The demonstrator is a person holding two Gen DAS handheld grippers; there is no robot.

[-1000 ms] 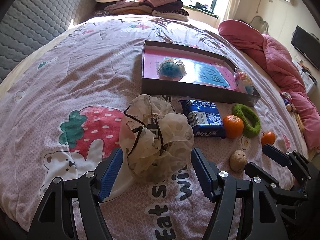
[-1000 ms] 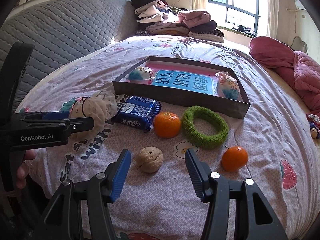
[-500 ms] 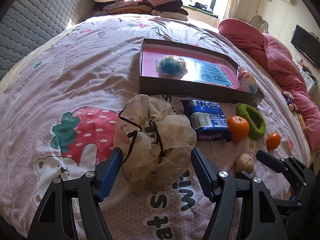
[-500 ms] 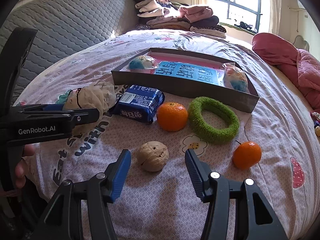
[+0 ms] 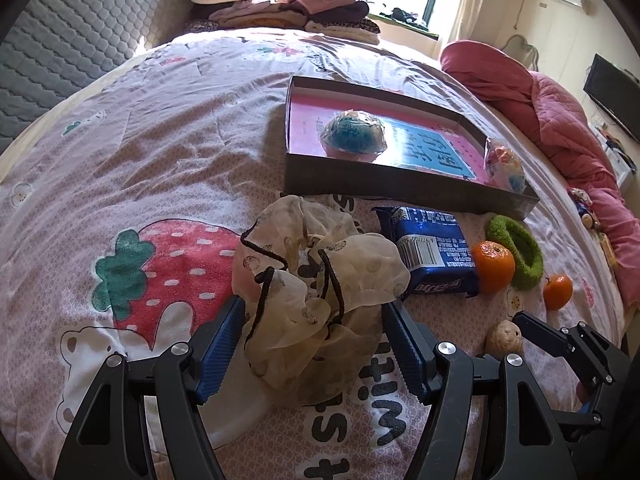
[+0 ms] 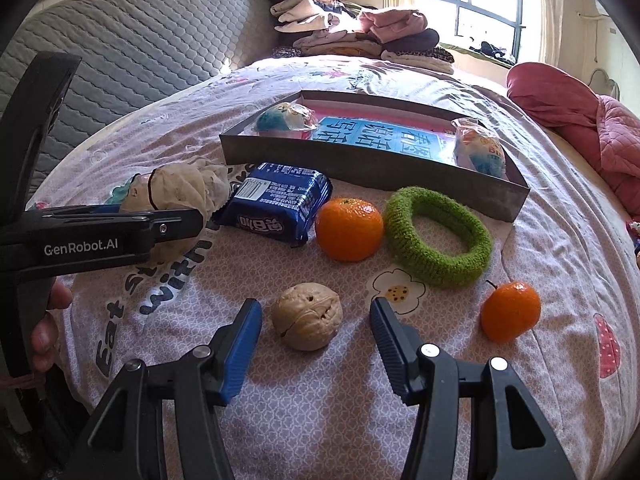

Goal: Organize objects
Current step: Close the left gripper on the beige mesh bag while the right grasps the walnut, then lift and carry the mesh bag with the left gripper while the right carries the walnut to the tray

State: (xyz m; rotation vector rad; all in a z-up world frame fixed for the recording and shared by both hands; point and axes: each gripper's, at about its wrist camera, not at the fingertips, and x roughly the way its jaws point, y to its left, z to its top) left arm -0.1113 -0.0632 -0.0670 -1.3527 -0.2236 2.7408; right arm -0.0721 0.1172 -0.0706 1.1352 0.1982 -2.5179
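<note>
- The cream scrunchie (image 5: 320,292), a sheer spotted fabric ring with black cord trim, lies on the bedspread (image 5: 160,152) between the blue pads of the left gripper (image 5: 314,346). The jaws stand spread on either side of it; whether the pads touch the fabric cannot be told.
- The walnut (image 6: 307,316) lies on the bedspread between the fingers of the right gripper (image 6: 316,340). The jaws are spread, with a visible gap on each side of the shell.
- The blue snack packet (image 6: 280,204) lies just beyond the scrunchie, its near end close to the fabric folds.
- A large orange (image 6: 349,229) sits just beside the packet, on its window side.
- The green knitted ring (image 6: 438,236) lies flat just beside the large orange, close to the near wall of the box.
- A small orange (image 6: 510,311) with a short stem sits apart from the ring, on the right of the walnut.
- The shallow grey box (image 6: 372,168) stands open behind this row. A wrapped blue-and-white item (image 5: 354,136) rests in its left end and a second wrapped item (image 6: 480,152) in its right end, on a pink and blue printed liner.
- A hand (image 6: 48,324) grips the handle of the left gripper at the left edge of the right wrist view.
- Folded clothes (image 6: 356,36) are stacked at the far end of the bed by the window; a pink quilt (image 5: 560,120) is bunched on the right side.
</note>
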